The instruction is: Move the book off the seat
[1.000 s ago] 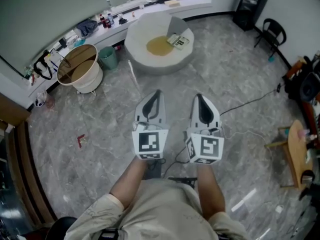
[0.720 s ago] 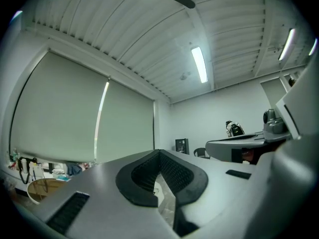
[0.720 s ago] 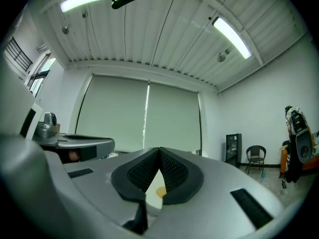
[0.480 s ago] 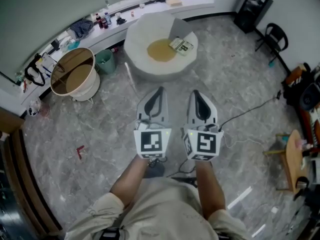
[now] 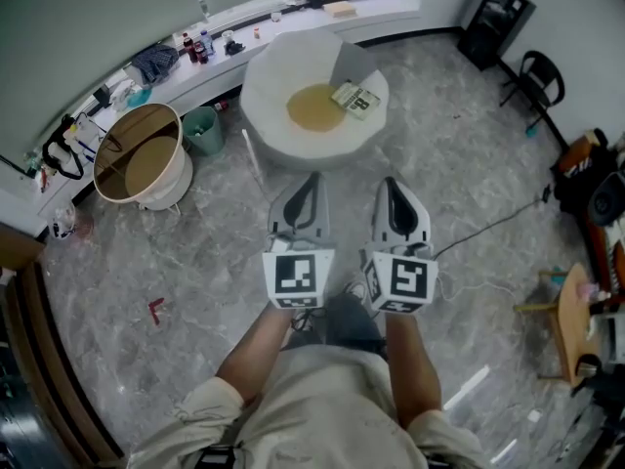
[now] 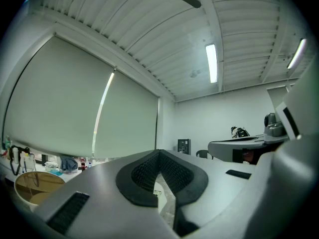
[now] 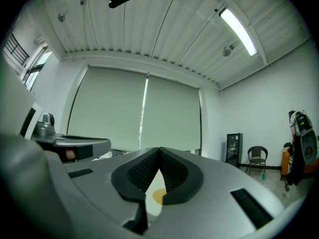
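Head view: the book (image 5: 355, 98) lies near the right edge of the round white seat (image 5: 283, 125). The left gripper (image 5: 310, 177) and right gripper (image 5: 390, 183) hang over the floor, well apart from it. Left gripper view: jaws pressed together, empty. Right gripper view: jaws together, empty.

The book (image 5: 355, 98) lies at the round seat's (image 5: 278, 137) right edge, beside a cushion (image 5: 314, 108). Left of the seat on the floor (image 5: 195, 262) stand a bin (image 5: 205, 131), then a tub (image 5: 168, 186).

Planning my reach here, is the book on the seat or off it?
On it. The book lies on top of the round white seat, just right of its yellow patch.
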A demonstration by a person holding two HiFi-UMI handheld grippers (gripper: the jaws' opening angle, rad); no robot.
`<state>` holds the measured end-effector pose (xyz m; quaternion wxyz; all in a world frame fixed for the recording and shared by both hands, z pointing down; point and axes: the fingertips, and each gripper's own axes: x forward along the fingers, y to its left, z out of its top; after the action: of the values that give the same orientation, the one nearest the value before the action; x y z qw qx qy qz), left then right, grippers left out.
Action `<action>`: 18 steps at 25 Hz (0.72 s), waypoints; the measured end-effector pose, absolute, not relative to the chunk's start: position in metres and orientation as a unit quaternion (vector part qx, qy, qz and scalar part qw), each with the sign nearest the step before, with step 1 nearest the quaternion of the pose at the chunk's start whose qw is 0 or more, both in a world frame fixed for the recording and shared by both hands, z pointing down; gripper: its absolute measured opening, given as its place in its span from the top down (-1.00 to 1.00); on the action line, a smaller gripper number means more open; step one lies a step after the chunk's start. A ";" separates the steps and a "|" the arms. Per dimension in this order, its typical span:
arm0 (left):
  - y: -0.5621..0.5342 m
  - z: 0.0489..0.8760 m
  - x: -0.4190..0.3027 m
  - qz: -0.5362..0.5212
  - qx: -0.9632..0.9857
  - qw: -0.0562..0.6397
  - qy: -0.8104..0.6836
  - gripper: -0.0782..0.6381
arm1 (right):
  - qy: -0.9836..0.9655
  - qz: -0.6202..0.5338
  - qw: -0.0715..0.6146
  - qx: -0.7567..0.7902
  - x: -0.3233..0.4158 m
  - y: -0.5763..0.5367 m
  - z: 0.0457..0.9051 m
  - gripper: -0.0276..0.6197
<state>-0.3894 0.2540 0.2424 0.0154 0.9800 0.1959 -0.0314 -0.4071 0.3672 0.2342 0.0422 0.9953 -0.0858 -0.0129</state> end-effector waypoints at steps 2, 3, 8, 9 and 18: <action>0.264 0.248 -0.374 -0.033 0.980 0.010 0.195 0.77 | -0.090 -0.016 0.041 0.995 -0.390 0.377 0.242 0.90; 0.270 0.250 -0.365 -0.033 0.980 0.006 0.194 0.77 | -0.092 -0.018 0.040 0.995 -0.380 0.382 0.245 0.90; 0.309 0.258 -0.300 -0.023 0.981 -0.002 0.191 0.77 | -0.090 -0.018 0.035 0.995 -0.315 0.420 0.250 0.90; 0.320 0.257 -0.285 -0.021 0.981 -0.004 0.191 0.77 | -0.090 -0.016 0.032 0.995 -0.300 0.431 0.250 0.90; 0.423 0.244 -0.177 -0.016 0.981 -0.012 0.195 0.77 | -0.091 -0.016 0.010 0.996 -0.193 0.535 0.246 0.90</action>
<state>-0.1765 0.4226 0.2436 -0.0122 0.9806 0.1950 -0.0161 -0.1934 0.5354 0.2456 0.0103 0.9957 -0.0910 -0.0156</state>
